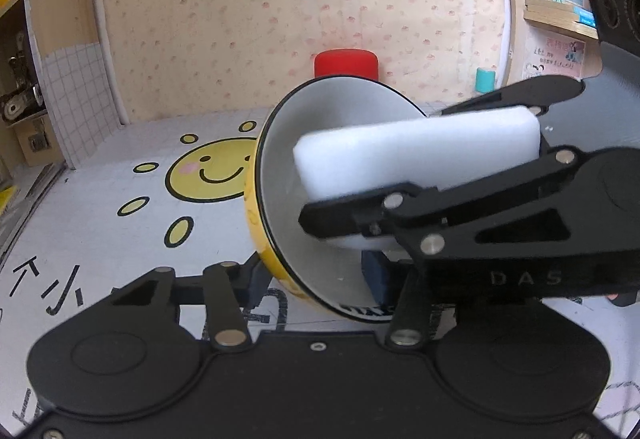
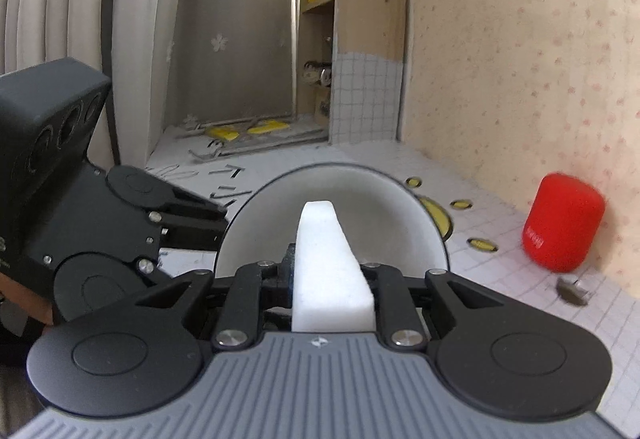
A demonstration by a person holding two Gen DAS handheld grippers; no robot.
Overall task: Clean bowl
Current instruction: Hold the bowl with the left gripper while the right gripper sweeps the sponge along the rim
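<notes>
The bowl [image 1: 304,111], yellow outside and white inside with a black rim, is tipped on its side above the table, mouth facing right. My left gripper [image 1: 316,287] is shut on its lower wall, one finger outside and the blue pad inside. A white sponge block [image 1: 416,151] reaches into the bowl, clamped in my right gripper [image 1: 380,179], which comes in from the right. In the right wrist view the right gripper [image 2: 332,267] is shut on the sponge [image 2: 320,239], whose narrow end lies against the bowl's [image 2: 376,207] white inside. The left gripper [image 2: 216,223] holds the rim at the left.
A red cylindrical speaker [image 1: 346,63] [image 2: 562,223] stands by the wall behind the bowl, a teal item [image 1: 485,79] to its right. The tabletop carries a smiling sun drawing [image 1: 212,169]. A small metal object [image 2: 572,291] lies near the speaker. Shelves with books [image 1: 560,19] hang at right.
</notes>
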